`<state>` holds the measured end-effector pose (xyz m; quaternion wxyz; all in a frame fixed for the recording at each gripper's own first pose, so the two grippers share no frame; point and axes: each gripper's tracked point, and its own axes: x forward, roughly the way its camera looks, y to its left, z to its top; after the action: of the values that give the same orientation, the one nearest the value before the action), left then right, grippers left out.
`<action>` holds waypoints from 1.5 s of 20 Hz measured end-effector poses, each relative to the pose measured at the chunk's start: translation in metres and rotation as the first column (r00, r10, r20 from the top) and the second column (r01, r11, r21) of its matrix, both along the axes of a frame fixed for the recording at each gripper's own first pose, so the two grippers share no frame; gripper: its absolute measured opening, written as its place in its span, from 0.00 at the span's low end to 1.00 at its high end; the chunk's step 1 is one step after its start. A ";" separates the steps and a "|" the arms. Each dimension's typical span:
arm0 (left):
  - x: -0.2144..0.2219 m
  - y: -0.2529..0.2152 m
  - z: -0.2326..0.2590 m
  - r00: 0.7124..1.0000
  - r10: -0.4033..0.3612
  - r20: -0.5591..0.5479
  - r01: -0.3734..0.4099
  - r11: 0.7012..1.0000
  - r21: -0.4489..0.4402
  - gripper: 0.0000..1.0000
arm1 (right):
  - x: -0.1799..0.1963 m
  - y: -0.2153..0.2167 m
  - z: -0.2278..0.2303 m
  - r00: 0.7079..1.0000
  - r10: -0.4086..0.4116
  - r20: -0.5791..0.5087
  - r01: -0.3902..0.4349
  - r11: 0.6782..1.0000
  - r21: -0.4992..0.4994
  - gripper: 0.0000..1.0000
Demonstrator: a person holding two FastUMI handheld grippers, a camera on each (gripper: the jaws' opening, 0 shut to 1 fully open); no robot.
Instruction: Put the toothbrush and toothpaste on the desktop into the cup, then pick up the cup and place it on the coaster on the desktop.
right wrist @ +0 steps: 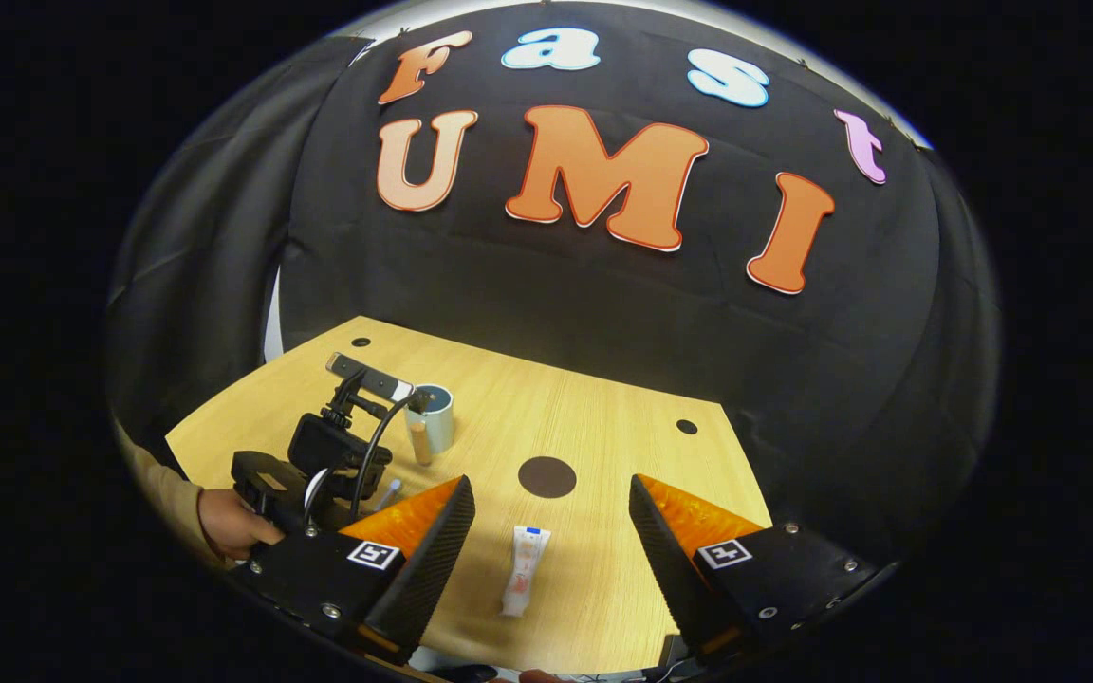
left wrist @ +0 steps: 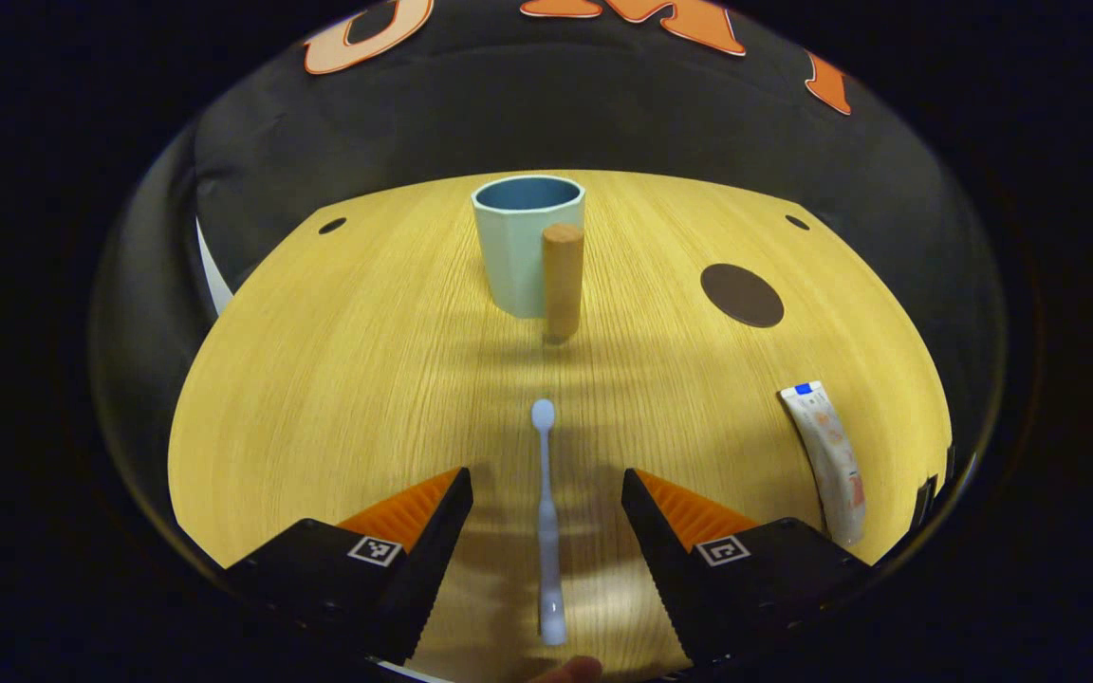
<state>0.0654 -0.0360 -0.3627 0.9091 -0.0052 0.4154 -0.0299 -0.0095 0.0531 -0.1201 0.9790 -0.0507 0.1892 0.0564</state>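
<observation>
Both tongs (left wrist: 546,498) (right wrist: 551,512) gape over wooden desktop (left wrist: 338,379), booth wall behind.

The wooden tabletop (left wrist: 338,379) has a pale, straight grain and carries 2 small dark round holes (left wrist: 332,226) near its far corners, 1 on each side; the second hole (left wrist: 797,222) sits toward the opposite far corner. Behind the table hangs a black cloth wall (right wrist: 603,294), wrinkled and draped around the sides. At the left edge of the cloth a narrow white strip (left wrist: 211,273) shows beside the table's far left corner.
</observation>
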 end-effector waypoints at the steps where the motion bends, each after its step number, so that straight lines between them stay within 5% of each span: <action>1: 0.001 0.001 0.000 1.000 0.000 -0.004 0.000 1.000 0.000 0.96 | -0.001 -0.002 -0.003 1.000 -0.006 -0.012 0.006 1.000 0.002 0.98; 3: -0.002 0.004 -0.002 0.999 0.005 -0.032 -0.006 1.000 -0.010 0.90 | 0.000 -0.001 -0.009 0.999 -0.014 -0.038 0.014 1.000 0.010 0.98; 5: -0.007 0.001 -0.009 0.997 0.033 -0.064 -0.036 0.998 -0.044 0.71 | 0.004 -0.001 -0.010 0.999 -0.025 -0.049 0.026 0.999 0.019 0.98; 7: -0.006 0.004 -0.012 0.998 0.032 -0.054 -0.033 0.999 -0.022 0.50 | 0.005 0.001 -0.011 0.998 -0.028 -0.053 0.029 0.999 0.026 0.98; 9: -0.004 0.001 -0.012 0.999 0.017 -0.050 -0.018 1.000 -0.021 0.15 | 0.005 0.004 -0.015 0.998 -0.024 -0.066 0.025 0.999 0.027 0.98; 18: -0.013 -0.006 -0.015 0.997 0.014 -0.078 -0.023 0.993 -0.119 0.07 | 0.010 0.000 -0.063 0.985 -0.035 -0.169 0.037 0.999 0.009 0.98; 23: -0.024 -0.001 -0.012 0.997 0.004 -0.076 -0.014 0.991 -0.135 0.05 | 0.019 -0.006 -0.129 0.950 -0.048 -0.309 0.056 0.998 0.016 0.98; 27: -0.026 0.010 0.014 1.000 0.000 -0.029 -0.003 0.993 -0.119 0.04 | 0.028 0.000 -0.172 0.925 -0.047 -0.378 0.069 0.997 0.045 0.98; 30: -0.018 0.020 0.056 0.994 -0.023 0.105 0.031 0.997 -0.071 0.04 | 0.033 0.006 -0.191 0.908 -0.031 -0.419 0.045 0.999 0.023 0.98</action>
<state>0.0478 -0.0161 -0.3066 0.9282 -0.0310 0.3662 -0.0576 0.0239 0.0593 -0.3111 0.9174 -0.0179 0.3943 0.0499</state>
